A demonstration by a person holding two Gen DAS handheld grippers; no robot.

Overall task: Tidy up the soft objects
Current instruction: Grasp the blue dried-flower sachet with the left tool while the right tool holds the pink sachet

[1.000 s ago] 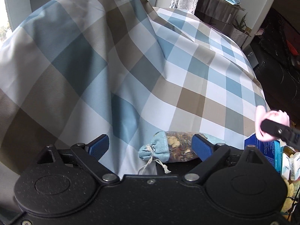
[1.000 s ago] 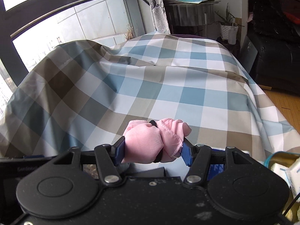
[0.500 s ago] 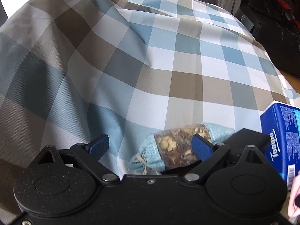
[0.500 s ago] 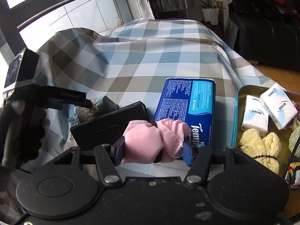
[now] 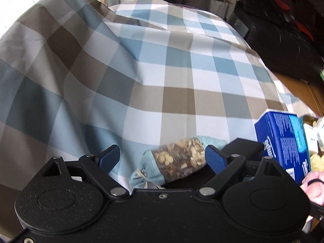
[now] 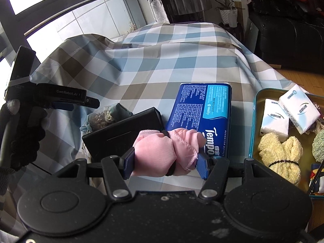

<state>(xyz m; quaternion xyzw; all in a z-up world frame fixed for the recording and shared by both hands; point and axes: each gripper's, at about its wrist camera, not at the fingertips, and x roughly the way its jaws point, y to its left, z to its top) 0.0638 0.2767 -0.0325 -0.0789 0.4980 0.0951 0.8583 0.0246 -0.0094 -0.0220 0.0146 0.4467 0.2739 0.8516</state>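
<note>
Right gripper (image 6: 165, 165) clamps the pink cloth bundle (image 6: 162, 151) for carrying toward the teal tray (image 6: 253, 121), while left gripper (image 5: 162, 159), jaws closing, straddles the herb sachet (image 5: 178, 159) ungripped.

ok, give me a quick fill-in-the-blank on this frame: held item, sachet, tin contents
1. The right gripper is shut on a rolled cloth bundle of ____ colour.
2. The left gripper, its jaws closing, has the herb sachet between them, not yet gripped; the sachet leans on a ____ box.
3. The blue tissue pack lies on the ____ tablecloth.
4. The teal tin holds ____ white tissue packets.

Missing words: pink; black; checked; two
</note>
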